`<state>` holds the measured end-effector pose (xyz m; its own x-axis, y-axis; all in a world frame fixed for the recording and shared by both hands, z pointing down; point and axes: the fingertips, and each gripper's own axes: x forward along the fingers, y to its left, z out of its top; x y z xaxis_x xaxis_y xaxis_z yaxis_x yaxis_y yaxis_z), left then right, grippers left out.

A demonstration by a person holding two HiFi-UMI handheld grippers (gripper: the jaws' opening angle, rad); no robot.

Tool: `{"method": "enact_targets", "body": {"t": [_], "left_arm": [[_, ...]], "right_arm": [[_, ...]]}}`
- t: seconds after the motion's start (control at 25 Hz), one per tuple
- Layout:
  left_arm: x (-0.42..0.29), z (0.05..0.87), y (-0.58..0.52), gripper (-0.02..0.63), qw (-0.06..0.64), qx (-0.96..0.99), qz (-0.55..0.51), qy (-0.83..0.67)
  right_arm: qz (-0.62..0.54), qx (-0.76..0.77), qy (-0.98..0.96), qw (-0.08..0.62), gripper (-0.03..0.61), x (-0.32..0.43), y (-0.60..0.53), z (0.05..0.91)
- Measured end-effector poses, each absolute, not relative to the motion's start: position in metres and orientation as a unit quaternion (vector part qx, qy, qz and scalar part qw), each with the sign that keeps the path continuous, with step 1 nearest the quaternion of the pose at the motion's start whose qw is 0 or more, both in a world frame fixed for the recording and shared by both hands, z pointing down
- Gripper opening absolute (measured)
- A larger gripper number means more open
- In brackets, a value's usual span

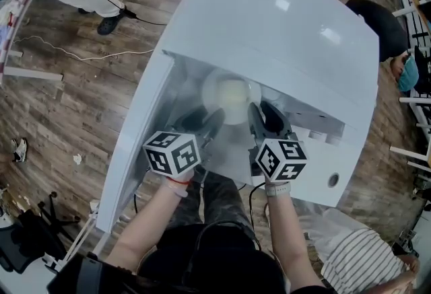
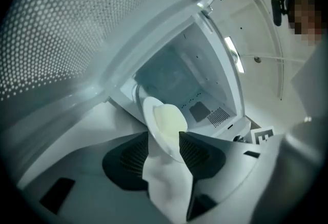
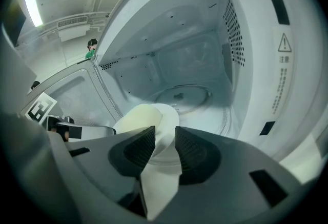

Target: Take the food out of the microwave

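A white microwave (image 1: 283,23) stands with its door (image 1: 135,144) swung open to the left. At the mouth of its cavity is a white plate (image 1: 232,94) of pale yellow food. My left gripper (image 1: 205,121) has the plate's left rim (image 2: 164,125) between its ribbed pads, and my right gripper (image 1: 259,118) has the right rim (image 3: 148,118) between its pads. In both gripper views the rim fills the gap between the jaws of the left gripper (image 2: 164,148) and of the right gripper (image 3: 165,146). The glass turntable (image 3: 179,96) lies bare behind the plate.
The cavity walls and the open door close in on both sides. A wooden floor with cables (image 1: 81,54) lies to the left. A person in a striped shirt (image 1: 363,259) is at the lower right, and other people stand at the back.
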<state>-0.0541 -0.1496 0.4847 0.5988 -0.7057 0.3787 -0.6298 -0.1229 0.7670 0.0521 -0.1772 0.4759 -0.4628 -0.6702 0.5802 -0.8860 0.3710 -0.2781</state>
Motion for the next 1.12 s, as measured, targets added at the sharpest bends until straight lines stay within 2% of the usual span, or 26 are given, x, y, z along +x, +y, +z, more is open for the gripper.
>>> {"method": "enact_targets", "body": {"t": [0.28,0.36,0.48,0.68,0.84,1.12], "left_arm": [[-0.055,0.487,-0.154,0.193,0.525,0.726,-0.088,-0.435],[-0.055,0.486,-0.155,0.170,0.526,0.726,-0.088,-0.435],[-0.056,0.489,-0.154,0.092,0.533,0.717,-0.090,-0.439],[-0.052,0.489,-0.152,0.066,0.555,0.702,-0.123,-0.429],[-0.052,0.488,-0.151,0.036,0.598,0.663,-0.189,-0.409],[-0.054,0.487,-0.151,0.028,0.622,0.635,-0.235,-0.393]], "right_arm": [[0.288,0.478,-0.808,0.187,0.135,0.050,-0.177,0.478],[0.289,0.478,-0.808,0.187,0.135,0.050,-0.177,0.478],[0.290,0.478,-0.808,0.186,0.135,0.051,-0.176,0.479],[0.295,0.477,-0.808,0.184,0.135,0.054,-0.175,0.481],[0.311,0.480,-0.802,0.173,0.135,0.057,-0.174,0.483],[0.319,0.480,-0.800,0.164,0.135,0.061,-0.170,0.480]]}}
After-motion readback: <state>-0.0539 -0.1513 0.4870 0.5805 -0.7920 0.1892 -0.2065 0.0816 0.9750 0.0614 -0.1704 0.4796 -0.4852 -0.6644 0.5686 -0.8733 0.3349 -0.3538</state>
